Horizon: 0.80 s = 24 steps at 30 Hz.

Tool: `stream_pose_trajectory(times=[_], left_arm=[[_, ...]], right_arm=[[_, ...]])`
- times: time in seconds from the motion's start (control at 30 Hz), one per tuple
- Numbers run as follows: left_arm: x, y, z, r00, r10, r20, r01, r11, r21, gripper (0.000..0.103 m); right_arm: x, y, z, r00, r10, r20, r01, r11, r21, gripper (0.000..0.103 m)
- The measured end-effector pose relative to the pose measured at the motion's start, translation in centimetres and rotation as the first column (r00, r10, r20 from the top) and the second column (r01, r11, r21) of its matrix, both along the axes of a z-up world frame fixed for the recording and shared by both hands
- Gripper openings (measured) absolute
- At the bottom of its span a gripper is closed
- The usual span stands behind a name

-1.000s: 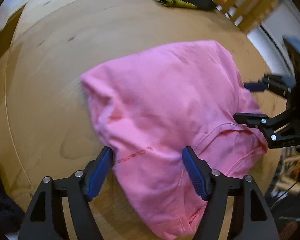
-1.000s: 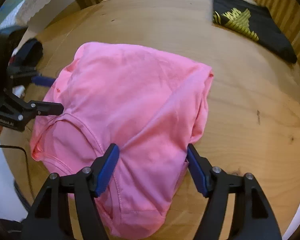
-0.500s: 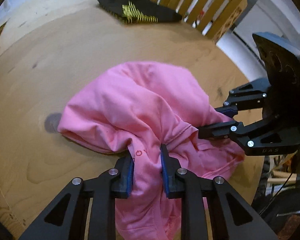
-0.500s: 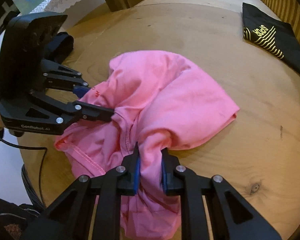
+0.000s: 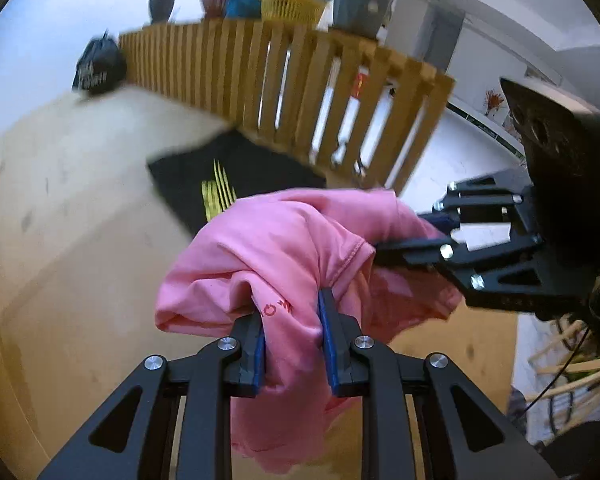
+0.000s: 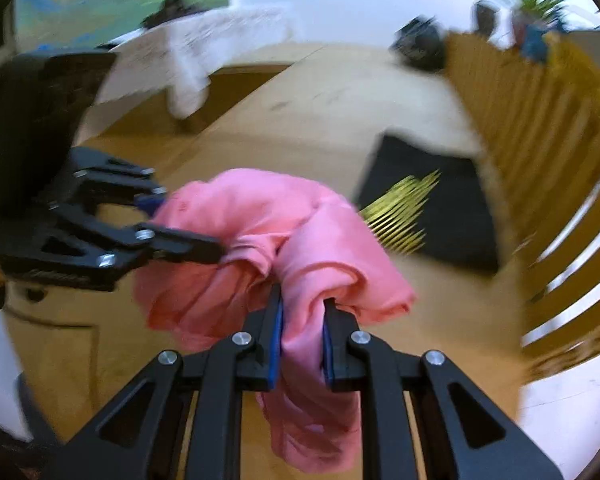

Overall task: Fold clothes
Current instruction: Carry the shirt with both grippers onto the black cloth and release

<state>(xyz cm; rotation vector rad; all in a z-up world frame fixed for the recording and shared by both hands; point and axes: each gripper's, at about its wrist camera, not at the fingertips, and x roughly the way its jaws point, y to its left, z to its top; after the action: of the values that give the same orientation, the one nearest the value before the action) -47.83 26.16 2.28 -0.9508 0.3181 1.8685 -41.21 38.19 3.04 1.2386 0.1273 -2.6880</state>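
Note:
A pink shirt [image 5: 284, 240] hangs bunched in the air above the wooden table [image 5: 80, 240], held at two places. My left gripper [image 5: 290, 308] is shut on a fold with small red lettering. The right gripper [image 5: 404, 236] comes in from the right of that view, clamped on the cloth close by. In the right wrist view my right gripper [image 6: 302, 312] is shut on the pink shirt [image 6: 260, 216], and the left gripper [image 6: 204, 246] pinches it from the left. Cloth droops below both sets of fingers.
A folded black garment [image 5: 220, 176] with yellow stripes lies on the table beyond the shirt, also seen as a black garment [image 6: 432, 204]. A wooden slat railing [image 5: 300, 88] borders the table's far side, with potted plants and a yellow basket [image 5: 290, 4] on top. A black bag [image 5: 98, 68] sits far left.
Both grippers went from open around the flat shirt to shut on it, then rose and tipped up. The shirt left the table and now hangs bunched between them.

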Motion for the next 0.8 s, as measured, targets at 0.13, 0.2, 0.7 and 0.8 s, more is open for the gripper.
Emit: stream_pose_trajectory(times=[0.13, 0.2, 0.7, 0.8], left_arm=[[-4.9, 4.9, 1.5, 0.997, 0.025, -0.079, -0.024, 1.000, 0.011, 0.021], [-7.3, 6.1, 1.5, 0.996, 0.042, -0.073, -0.039, 0.999, 0.031, 0.021], [-19.8, 14.3, -15.2, 0.969, 0.120, 0.214, -0.084, 0.982, -0.172, 0.027], [-19.8, 14.1, -15.3, 0.970, 0.119, 0.211, -0.081, 0.980, -0.181, 0.028]], right_arm=[[-5.9, 3.8, 1.7, 0.996, -0.070, -0.048, 0.073, 0.995, 0.070, 0.016], [-8.9, 5.2, 1.7, 0.994, -0.090, -0.069, 0.098, 0.989, 0.112, 0.016], [-24.2, 11.7, -13.6, 0.958, -0.171, 0.231, 0.077, 0.926, 0.369, 0.016], [-24.2, 12.4, -13.3, 0.952, -0.176, 0.252, 0.090, 0.943, 0.319, 0.016]])
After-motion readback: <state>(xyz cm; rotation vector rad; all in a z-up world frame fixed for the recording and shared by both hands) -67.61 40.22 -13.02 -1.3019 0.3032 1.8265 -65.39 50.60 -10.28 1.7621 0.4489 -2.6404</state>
